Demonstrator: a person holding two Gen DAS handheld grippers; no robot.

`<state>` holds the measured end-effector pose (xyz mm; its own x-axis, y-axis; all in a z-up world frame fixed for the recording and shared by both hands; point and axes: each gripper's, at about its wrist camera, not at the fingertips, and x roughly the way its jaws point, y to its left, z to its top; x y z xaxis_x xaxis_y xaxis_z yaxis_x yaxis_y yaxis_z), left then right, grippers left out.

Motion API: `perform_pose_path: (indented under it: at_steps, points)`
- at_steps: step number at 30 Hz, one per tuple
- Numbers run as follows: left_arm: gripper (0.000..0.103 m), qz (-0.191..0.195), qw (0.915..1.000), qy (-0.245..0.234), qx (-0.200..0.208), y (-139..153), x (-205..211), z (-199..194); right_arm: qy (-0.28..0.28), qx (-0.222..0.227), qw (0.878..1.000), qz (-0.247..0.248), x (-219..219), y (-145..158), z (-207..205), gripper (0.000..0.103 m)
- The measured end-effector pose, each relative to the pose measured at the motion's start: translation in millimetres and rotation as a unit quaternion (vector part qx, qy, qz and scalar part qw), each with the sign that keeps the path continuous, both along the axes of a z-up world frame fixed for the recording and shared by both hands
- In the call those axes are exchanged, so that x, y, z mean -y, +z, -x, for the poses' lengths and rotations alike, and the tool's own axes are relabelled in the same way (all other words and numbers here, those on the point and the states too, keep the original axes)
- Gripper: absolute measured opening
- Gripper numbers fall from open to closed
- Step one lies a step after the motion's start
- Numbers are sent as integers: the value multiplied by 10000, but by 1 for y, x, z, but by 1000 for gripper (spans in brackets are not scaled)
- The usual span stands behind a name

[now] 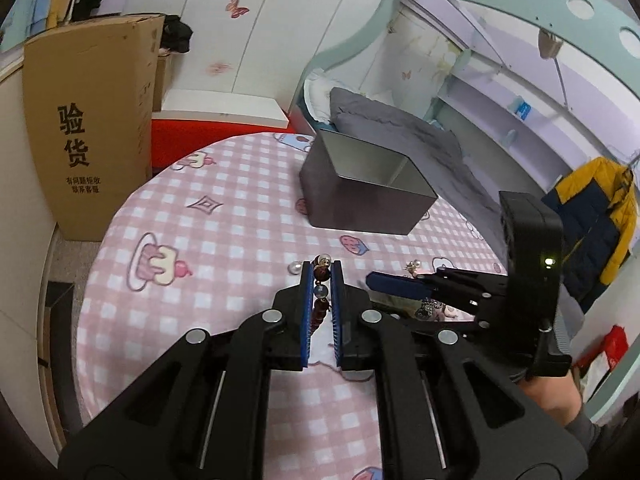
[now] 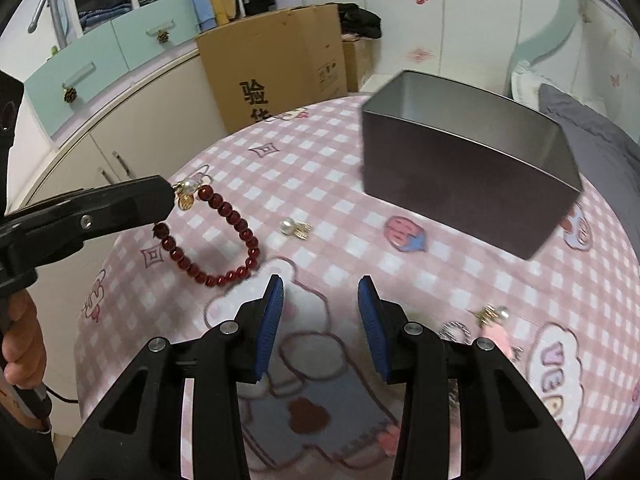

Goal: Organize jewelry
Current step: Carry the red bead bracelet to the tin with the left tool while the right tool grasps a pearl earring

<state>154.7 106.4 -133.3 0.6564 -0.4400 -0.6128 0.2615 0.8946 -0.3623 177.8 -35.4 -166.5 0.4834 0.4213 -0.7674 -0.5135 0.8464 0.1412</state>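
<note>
A: Dark red beads, that's the bracelet (image 2: pixel 216 236). The left gripper (image 1: pixel 321 276) has its fingers closed narrow on it near the pearl and gold charm, and the rest of the loop hangs below.

B: Is it off the table (image 2: pixel 340 216)?

A: Hard to tell. In the right wrist view the lower beads look close to the pink checked cloth, perhaps touching.

B: And the tin box (image 2: pixel 472 168)?

A: Open-topped, on the far side of the table. From the left fingers it lies ahead and to the right, well apart. I judge that's the relation the coming move turns on: carry the loop forward and right until it is over the opening.

B: Which gripper is nearer the box?

A: Probably the right gripper (image 2: pixel 320 320), but its fingers are wide apart and hold nothing. It hovers over the cloth, between the bracelet and the other pieces.

B: What other pieces?

A: A pearl earring (image 2: pixel 294 227) lies near the bracelet. At the right there's another pearl piece (image 2: pixel 494 314) and a silver thing partly hidden behind the right finger; I can't make it out. Little of the box's floor shows.
</note>
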Motion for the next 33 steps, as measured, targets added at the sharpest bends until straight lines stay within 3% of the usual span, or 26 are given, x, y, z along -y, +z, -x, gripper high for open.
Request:
perform_pose_path:
  at_steps: [13,19,21,27,33]
  points:
    - [8,-51,9993,352,-143,-14,-20,-16,156,67,9996,235,-42,-7,-29,37]
    - [8,1,9992,350,-170,-16,-21,-23,180,268,9984,466,-47,-9,-29,16]
    - [8,26,9994,300,-148,-13,-18,-25,191,248,9986,428,-44,-8,-29,16]
    - [8,151,9999,2,72,8,0,-31,83,171,9998,2,-21,6,-26,15]
    - [8,224,9981,-353,451,45,28,-42,-162,450,9968,-641,23,52,-26,15]
